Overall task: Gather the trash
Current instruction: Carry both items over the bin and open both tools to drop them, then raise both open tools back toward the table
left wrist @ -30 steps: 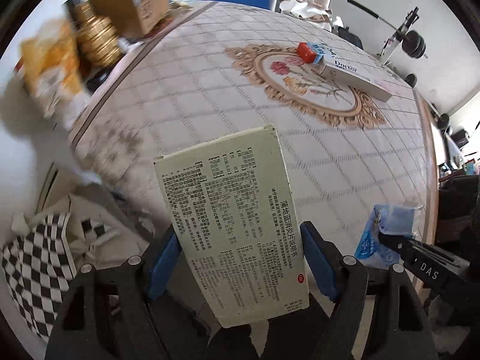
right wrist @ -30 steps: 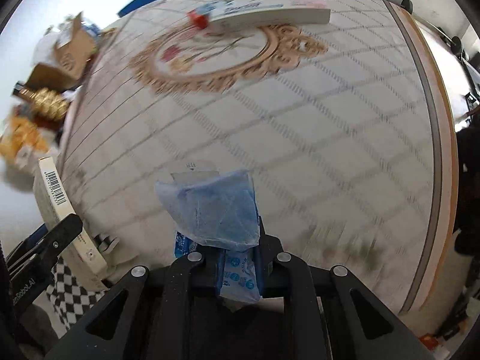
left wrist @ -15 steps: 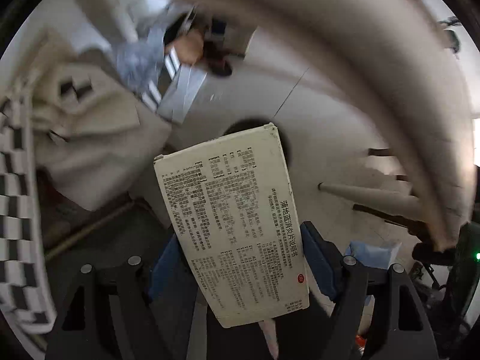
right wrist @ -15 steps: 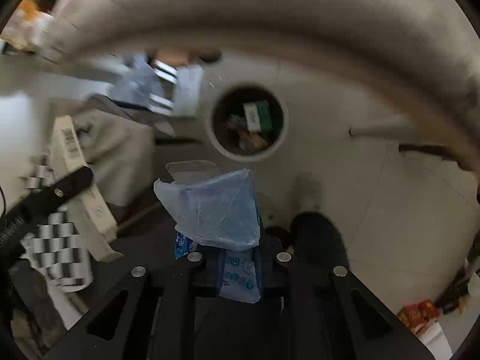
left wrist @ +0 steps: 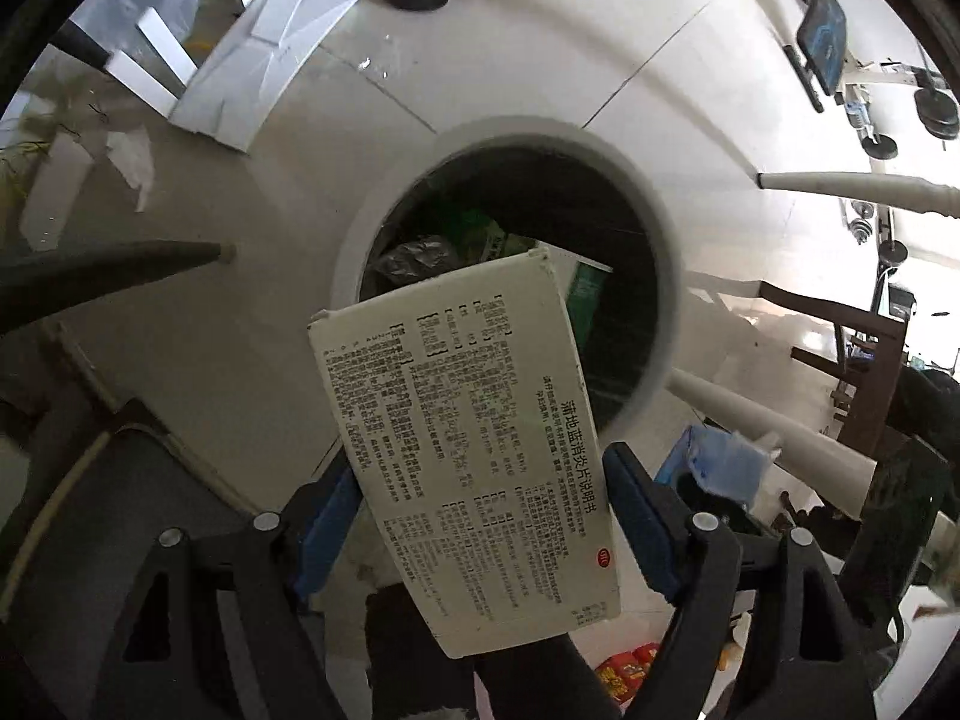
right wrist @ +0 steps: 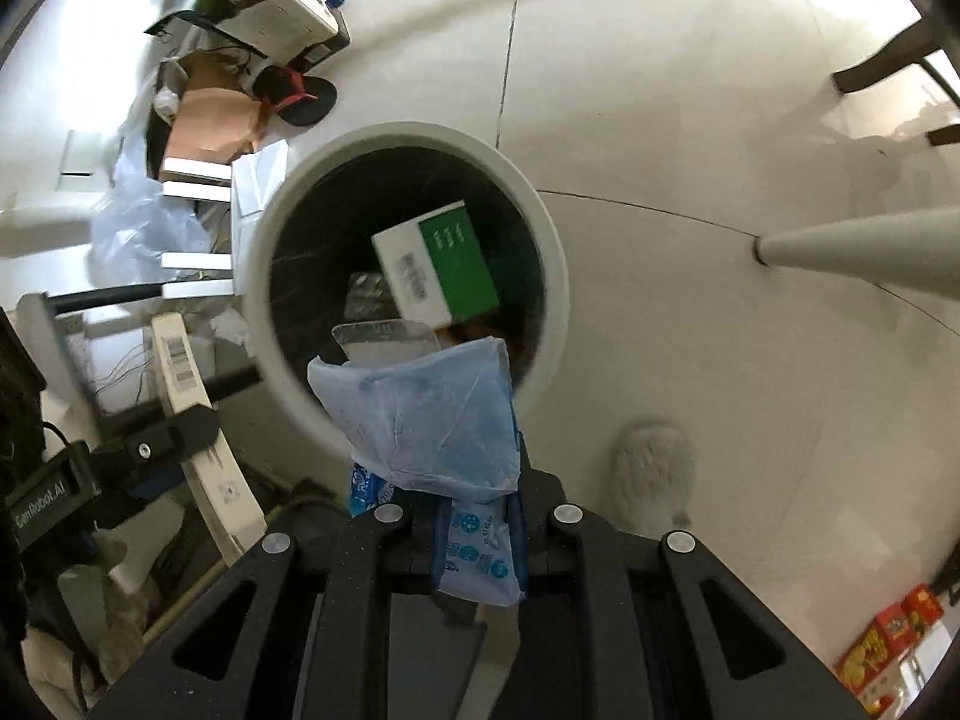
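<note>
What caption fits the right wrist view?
Right gripper holding a blue plastic wrapper above an open trash bin.

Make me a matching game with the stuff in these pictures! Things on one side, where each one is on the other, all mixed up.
Things:
1. pale printed box
2. blue plastic packet
3. green and white box
4. red and yellow packs

Places:
A. lying inside the round bin
B. on the floor, away from the bin
C. between the left gripper's blue pads
D. pinched in the right gripper

Pairs: 1-C, 2-D, 3-A, 4-B
</note>
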### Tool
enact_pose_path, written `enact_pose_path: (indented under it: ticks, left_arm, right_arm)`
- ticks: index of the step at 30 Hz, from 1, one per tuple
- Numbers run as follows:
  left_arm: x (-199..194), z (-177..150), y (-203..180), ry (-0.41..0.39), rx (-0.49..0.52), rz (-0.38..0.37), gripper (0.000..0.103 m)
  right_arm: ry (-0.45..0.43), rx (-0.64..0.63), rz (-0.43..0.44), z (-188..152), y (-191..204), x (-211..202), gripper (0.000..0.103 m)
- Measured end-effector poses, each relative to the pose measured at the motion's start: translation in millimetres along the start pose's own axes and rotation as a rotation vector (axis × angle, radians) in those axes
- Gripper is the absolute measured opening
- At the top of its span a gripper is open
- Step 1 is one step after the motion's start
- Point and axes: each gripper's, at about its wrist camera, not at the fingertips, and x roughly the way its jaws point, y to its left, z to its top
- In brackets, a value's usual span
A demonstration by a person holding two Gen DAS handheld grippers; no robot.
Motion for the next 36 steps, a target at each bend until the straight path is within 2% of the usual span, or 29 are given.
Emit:
enact_pose_path:
  ticks: [1,4,7,9,10,11,12,14,20,23,26,36]
  left_arm:
    - [4.0,2.3,1.4,0.001,0.002,0.003,0.101]
    - [7.9,3.8,4.5,-0.012,0.006,0.024,0.102]
    - [3.0,-0.7,7.4,-0.042,0.007,0.058,0.102]
    - [-9.9,-8.9,8.0,-0.111,0.017,0.116,0.102]
    - [-17.1,-13.6,7.6,-0.148,0.025,0.164,0.102]
    - [-20.3,-16.7,8.5,-0.173,0.033,0.201,0.102]
    - [-24.8,-21.1,7.0,-0.193,0.038,0.23,0.102]
    - [-34.5,-32.4,8.2,-0.224,0.043,0.272,0.102]
    - [-60.6,-65.7,7.0,-0.224,0.034,0.304,0.102]
    - [-78.3,-83.8,1.0,-0.232,0.043,0.334,0.102]
    - [-99.5,-101.7,-6.8,-0.237,0.045,0.354,0.102]
    - [-176.3,-156.7,-37.9,-0.252,0.071,0.333,0.102]
  right_arm:
    - [-0.001,-0.001,0.011,5.1,0.0,7.2,0.018]
    - [0.007,-0.003,0.033,18.3,-0.4,25.7,0.019]
    - [0.023,0.0,0.062,23.7,0.4,35.0,0.03]
    - [0.024,-0.012,0.066,24.4,3.5,36.5,0.045]
    - [0.012,-0.026,0.056,23.8,6.0,34.9,0.05]
    - [0.005,-0.035,0.047,22.8,8.0,33.3,0.062]
    - [-0.006,-0.051,0.031,21.1,11.0,30.0,0.082]
    - [-0.031,-0.077,-0.013,17.0,16.4,22.9,0.103]
    - [-0.112,-0.147,-0.168,-4.4,27.6,-13.9,0.103]
    - [-0.135,-0.171,-0.209,-18.5,32.8,-40.3,0.103]
    - [-0.141,-0.179,-0.227,-32.6,39.1,-65.3,0.103]
    - [-0.184,-0.205,-0.244,-79.7,63.3,-167.3,0.103]
